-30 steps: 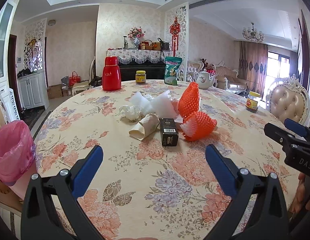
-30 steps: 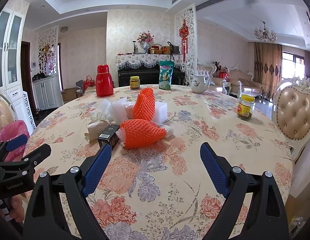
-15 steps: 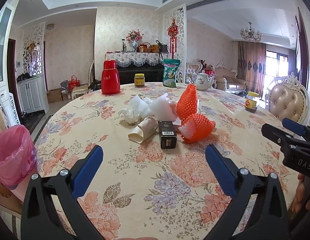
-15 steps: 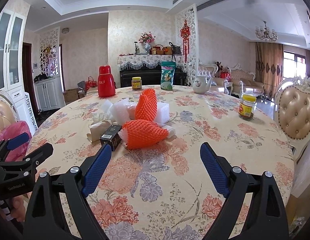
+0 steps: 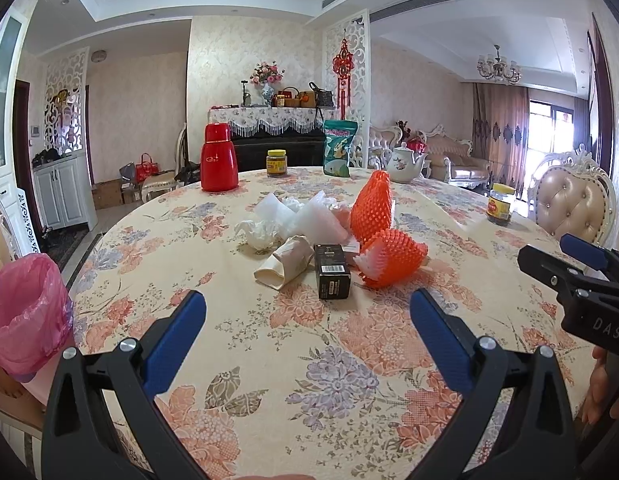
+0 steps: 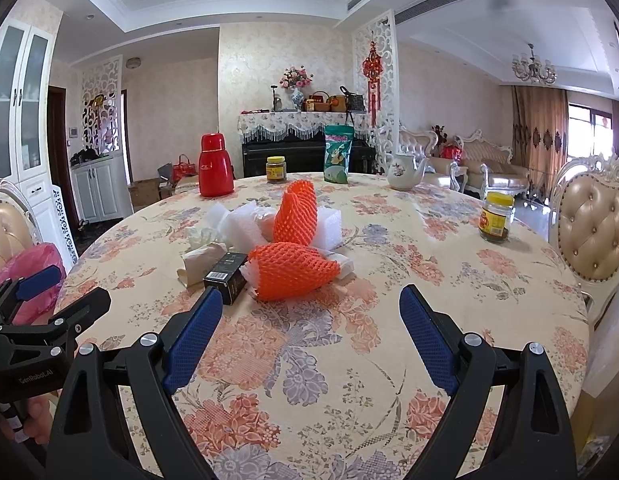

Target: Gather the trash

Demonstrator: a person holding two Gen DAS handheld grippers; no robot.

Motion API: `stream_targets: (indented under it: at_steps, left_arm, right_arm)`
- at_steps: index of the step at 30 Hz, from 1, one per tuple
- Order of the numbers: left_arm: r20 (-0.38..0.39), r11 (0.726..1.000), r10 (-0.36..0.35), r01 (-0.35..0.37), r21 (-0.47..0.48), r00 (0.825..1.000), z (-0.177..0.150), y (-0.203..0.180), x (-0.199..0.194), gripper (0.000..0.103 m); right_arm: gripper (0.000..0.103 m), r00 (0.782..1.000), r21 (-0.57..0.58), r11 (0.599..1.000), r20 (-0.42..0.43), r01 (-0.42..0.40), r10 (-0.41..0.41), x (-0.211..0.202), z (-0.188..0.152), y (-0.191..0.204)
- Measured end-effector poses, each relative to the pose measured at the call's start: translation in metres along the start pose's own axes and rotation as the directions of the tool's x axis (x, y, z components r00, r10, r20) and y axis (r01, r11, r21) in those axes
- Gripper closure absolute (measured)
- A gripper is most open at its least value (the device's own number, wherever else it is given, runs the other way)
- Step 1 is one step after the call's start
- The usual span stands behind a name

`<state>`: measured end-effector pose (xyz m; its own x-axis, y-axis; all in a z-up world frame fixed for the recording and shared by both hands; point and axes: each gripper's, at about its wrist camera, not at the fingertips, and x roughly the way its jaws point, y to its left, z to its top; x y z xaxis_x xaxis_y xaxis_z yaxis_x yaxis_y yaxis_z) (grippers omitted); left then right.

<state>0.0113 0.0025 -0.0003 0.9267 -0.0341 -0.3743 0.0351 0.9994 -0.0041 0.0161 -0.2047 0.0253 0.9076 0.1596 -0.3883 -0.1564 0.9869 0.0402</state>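
Observation:
A heap of trash lies mid-table: two orange foam fruit nets (image 5: 389,258) (image 6: 293,270), a small black box (image 5: 331,270) (image 6: 226,274), white foam sheets (image 5: 309,216) (image 6: 245,224), crumpled tissue (image 5: 259,232) and a beige paper wrapper (image 5: 287,262) (image 6: 201,260). My left gripper (image 5: 307,328) is open, low over the near tablecloth, short of the black box. My right gripper (image 6: 309,328) is open too, just short of the nearer orange net. Neither holds anything. A bin lined with a pink bag (image 5: 25,312) (image 6: 29,276) stands beside the table at the left.
On the floral tablecloth (image 5: 269,380) stand a red thermos (image 5: 218,158), two yellow-lidded jars (image 5: 277,163) (image 6: 495,222), a green snack bag (image 5: 339,148) and a white teapot (image 5: 405,165). Padded chairs (image 6: 593,232) flank the table. A hand holds each gripper's handle.
Both grippers rose and drew back slightly, so the trash heap sits a little farther and lower in view. Jaws stayed open; nothing on the table moved.

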Motion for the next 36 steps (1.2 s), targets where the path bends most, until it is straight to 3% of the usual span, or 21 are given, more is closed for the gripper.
stream_targets:
  at_steps: [36]
  left_arm:
    - [0.002,1.0,0.0,0.0,-0.002,1.0,0.0005,0.0001,-0.0014,0.004]
  right_arm:
    - [0.018,1.0,0.002,1.0,0.01,-0.017,0.017,-0.004,-0.0013,0.0036]
